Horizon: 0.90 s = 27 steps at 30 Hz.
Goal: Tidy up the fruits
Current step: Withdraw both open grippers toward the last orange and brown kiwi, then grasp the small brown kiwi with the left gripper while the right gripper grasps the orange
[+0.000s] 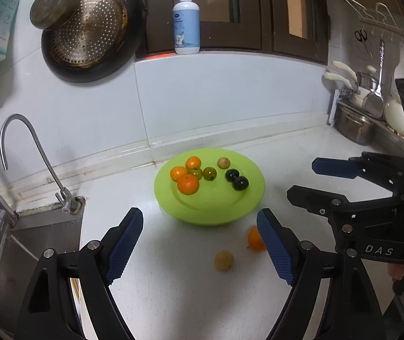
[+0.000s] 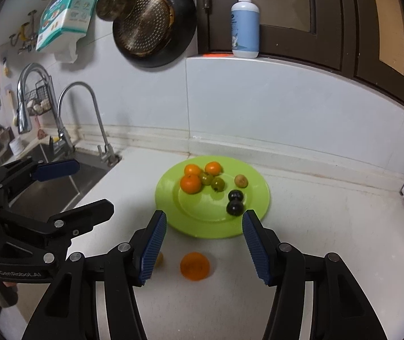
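Your left gripper [image 1: 199,243] is wide open and holds nothing. Your right gripper [image 2: 204,243] is wide open too. An orange [image 2: 194,265] and a small yellow fruit [image 1: 224,260] sit on the counter [image 1: 173,297] just in front of your fingers. Past them is the green plate [image 1: 247,204] with more fruit on it.

yellowish fruit [image 2: 159,258] behind finger, orange [image 1: 255,239] half-hidden

We are looking at a plate [image 1: 253,198] sitting on the counter [image 1: 173,297] with eight fruits [image 1: 188,184] lying on it. Two loose fruits [image 2: 195,265] are resting before it, the sink [image 2: 60,187] lying left.
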Motion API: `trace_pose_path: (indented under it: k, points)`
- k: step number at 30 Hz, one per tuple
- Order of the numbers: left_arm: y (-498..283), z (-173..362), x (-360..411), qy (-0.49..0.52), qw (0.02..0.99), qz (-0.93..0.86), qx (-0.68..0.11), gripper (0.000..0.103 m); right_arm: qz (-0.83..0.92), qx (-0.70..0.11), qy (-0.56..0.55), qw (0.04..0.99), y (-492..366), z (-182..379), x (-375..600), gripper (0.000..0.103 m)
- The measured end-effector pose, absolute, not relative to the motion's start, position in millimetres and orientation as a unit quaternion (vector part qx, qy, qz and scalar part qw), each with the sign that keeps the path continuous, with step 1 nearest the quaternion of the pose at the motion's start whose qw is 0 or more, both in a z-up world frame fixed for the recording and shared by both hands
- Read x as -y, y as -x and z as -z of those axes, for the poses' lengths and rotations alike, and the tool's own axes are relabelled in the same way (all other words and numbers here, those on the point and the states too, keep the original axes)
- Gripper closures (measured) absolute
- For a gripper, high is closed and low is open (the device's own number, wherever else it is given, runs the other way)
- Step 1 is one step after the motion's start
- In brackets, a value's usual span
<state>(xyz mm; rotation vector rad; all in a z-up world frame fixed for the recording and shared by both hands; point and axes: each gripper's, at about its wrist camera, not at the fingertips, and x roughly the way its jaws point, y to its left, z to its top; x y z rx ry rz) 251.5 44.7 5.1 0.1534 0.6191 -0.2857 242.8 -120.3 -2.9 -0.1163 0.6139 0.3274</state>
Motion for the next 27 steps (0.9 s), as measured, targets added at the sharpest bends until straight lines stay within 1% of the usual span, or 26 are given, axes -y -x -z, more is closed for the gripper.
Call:
trace_pose_path:
  k: [7, 19, 21, 23, 27]
  points:
    - [-243.0, 13.0, -47.1, -0.096, 0.937, 0.15, -0.302, 0.02, -0.17, -0.317, 0.079, 0.93, -236.7, 19.3, 112.5, 0.047]
    - [-258.8, 60.2, -41.6, -0.128, 0.903, 0.203, -0.356, 0.021, -0.178, -0.365, 0.117, 0.906, -246.3, 60.2, 101.9, 0.047]
    - [-264.1, 66.4, -39.4, -0.13, 0.896, 0.215, -0.366, 0.022, -0.177, -0.374, 0.118, 0.903, -249.8, 67.6, 102.0, 0.047]
    - [-269.1, 72.3, -36.7, -0.134, 0.891, 0.223, -0.373, 0.027, -0.176, -0.384, 0.117, 0.899, -254.6, 76.0, 102.4, 0.047]
    - [-280.6, 84.9, -32.2, -0.134, 0.88, 0.235, -0.391, 0.033, -0.176, -0.403, 0.108, 0.892, -263.7, 92.3, 104.4, 0.047]
